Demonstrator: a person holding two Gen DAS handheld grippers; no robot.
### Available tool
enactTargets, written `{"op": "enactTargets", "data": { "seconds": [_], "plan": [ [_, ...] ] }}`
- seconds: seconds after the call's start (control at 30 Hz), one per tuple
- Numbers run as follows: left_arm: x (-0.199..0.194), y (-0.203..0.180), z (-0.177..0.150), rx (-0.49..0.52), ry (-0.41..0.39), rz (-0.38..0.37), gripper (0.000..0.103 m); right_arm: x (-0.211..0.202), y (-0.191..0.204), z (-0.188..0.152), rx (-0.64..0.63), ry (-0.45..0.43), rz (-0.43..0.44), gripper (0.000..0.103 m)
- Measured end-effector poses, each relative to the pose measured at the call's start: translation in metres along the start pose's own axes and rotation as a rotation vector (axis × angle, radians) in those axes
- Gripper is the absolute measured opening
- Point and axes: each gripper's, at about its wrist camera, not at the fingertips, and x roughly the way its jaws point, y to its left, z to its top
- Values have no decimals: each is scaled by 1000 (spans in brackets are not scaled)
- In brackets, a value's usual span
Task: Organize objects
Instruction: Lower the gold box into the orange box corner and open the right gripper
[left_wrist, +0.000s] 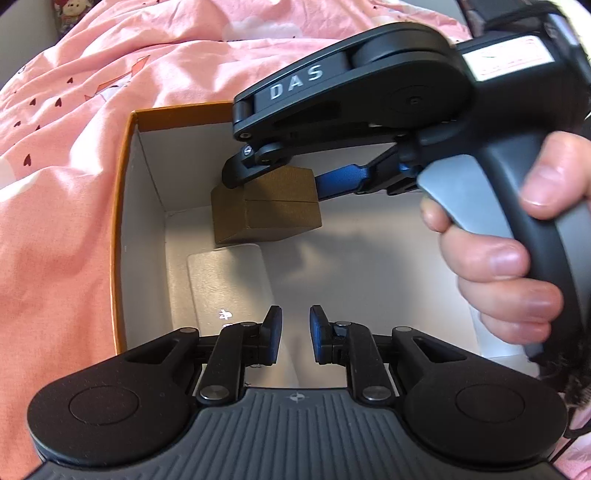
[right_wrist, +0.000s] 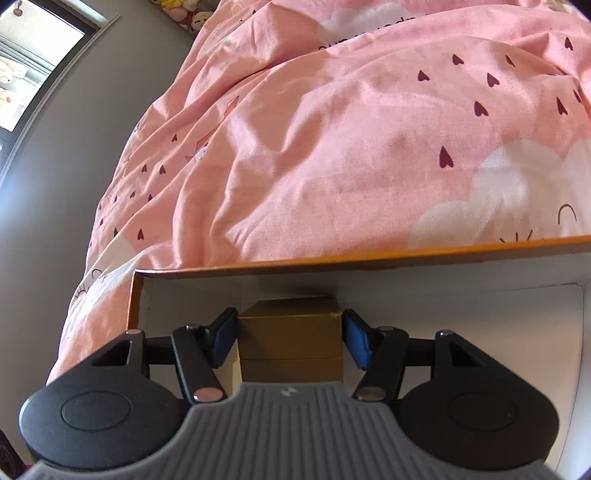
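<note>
A small gold-brown box (left_wrist: 275, 208) hangs inside an open cardboard box with an orange rim (left_wrist: 122, 192) and white inner walls. My right gripper (left_wrist: 273, 184) comes in from the right and is shut on the gold box, a little above the floor near the far left corner. In the right wrist view the gold box (right_wrist: 290, 338) sits between the blue pads (right_wrist: 356, 341) of the right gripper (right_wrist: 290, 339). My left gripper (left_wrist: 294, 332) hovers over the near part of the box, its jaws a small gap apart, holding nothing.
A flat white card or pouch (left_wrist: 229, 280) lies on the box floor below the gold box. The orange-rimmed box (right_wrist: 369, 258) rests on a rumpled pink duvet (right_wrist: 351, 129) with dark hearts. A grey wall (right_wrist: 74, 129) and a window are at the left.
</note>
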Motion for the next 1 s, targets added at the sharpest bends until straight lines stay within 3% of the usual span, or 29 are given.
{"op": "enactTargets", "data": {
  "seconds": [0.17,0.33,0.43,0.57,0.73,0.87,1.0],
  "plan": [
    [0,1,2,-19,7,10,21,-9,-3,-3,-33,-1,27,63],
    [-7,1,3,-20,-1,13,21,-7,-6,-5,-81,11,59,23],
    [-13,2,2,-34,-15,17,21,1,-5,-6,-105,42,123,14],
    [-22,4,3,-38,-31,8,21,10,-3,-7,-118,62,178,13],
    [-27,7,1,-55,-48,13,21,5,4,-9,-145,80,149,12],
    [-32,11,0,-82,-80,17,21,-6,4,-23,-232,97,16,12],
    [-41,8,-7,-112,-133,75,21,0,-8,-45,-283,187,-65,12]
  ]
}}
